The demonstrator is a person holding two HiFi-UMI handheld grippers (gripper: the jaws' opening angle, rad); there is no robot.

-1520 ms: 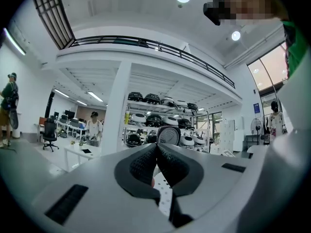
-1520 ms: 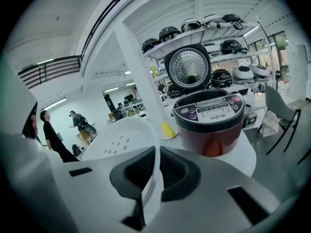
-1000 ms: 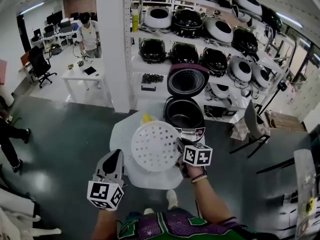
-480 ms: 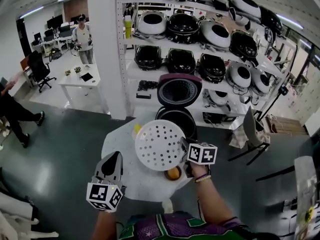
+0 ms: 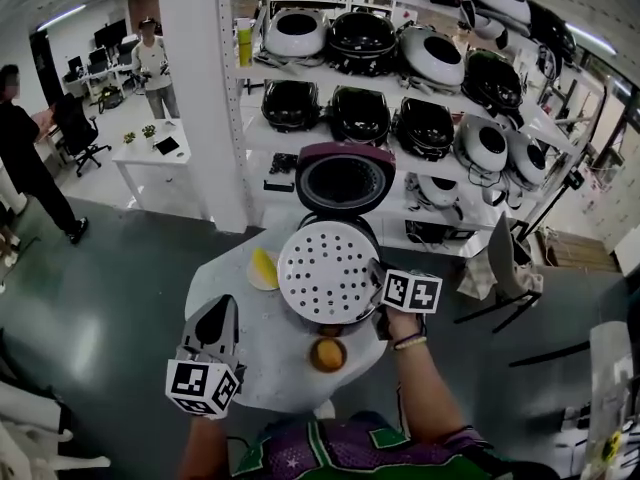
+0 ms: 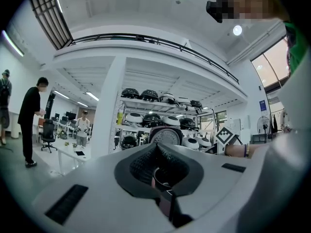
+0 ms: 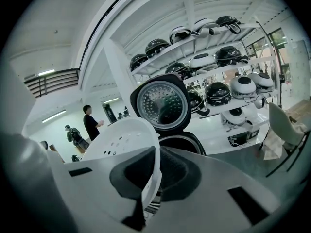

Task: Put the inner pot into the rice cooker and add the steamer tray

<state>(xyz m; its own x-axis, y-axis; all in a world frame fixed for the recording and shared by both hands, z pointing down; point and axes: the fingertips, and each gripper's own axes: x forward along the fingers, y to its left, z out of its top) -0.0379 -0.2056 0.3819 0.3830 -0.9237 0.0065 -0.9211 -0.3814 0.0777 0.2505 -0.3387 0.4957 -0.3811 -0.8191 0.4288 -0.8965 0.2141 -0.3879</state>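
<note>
The white perforated steamer tray [image 5: 328, 271] hangs level over the rice cooker, hiding most of the cooker's body in the head view. My right gripper [image 5: 376, 276] is shut on the tray's right rim; in the right gripper view the tray [image 7: 121, 140] stands on edge between the pads [image 7: 150, 178]. The cooker's maroon lid [image 5: 345, 182] stands open behind it. Its ribbed inner lid [image 7: 163, 103] and dark, metal-rimmed opening [image 7: 183, 142] lie straight ahead. My left gripper [image 5: 222, 310] is shut and holds nothing, low at the table's left side.
A round white table [image 5: 270, 368] carries a yellow item [image 5: 262, 268] and an orange one [image 5: 327, 353]. Shelves [image 5: 400, 78] with several rice cookers rise behind the cooker, beside a white pillar [image 5: 195, 98]. People [image 5: 25, 158] stand at the far left. A chair [image 5: 500, 258] is at the right.
The view has closed in on the table and shelves. My right gripper has carried the tray forward from over the table to above the cooker's opening. The left gripper has come forward alongside.
</note>
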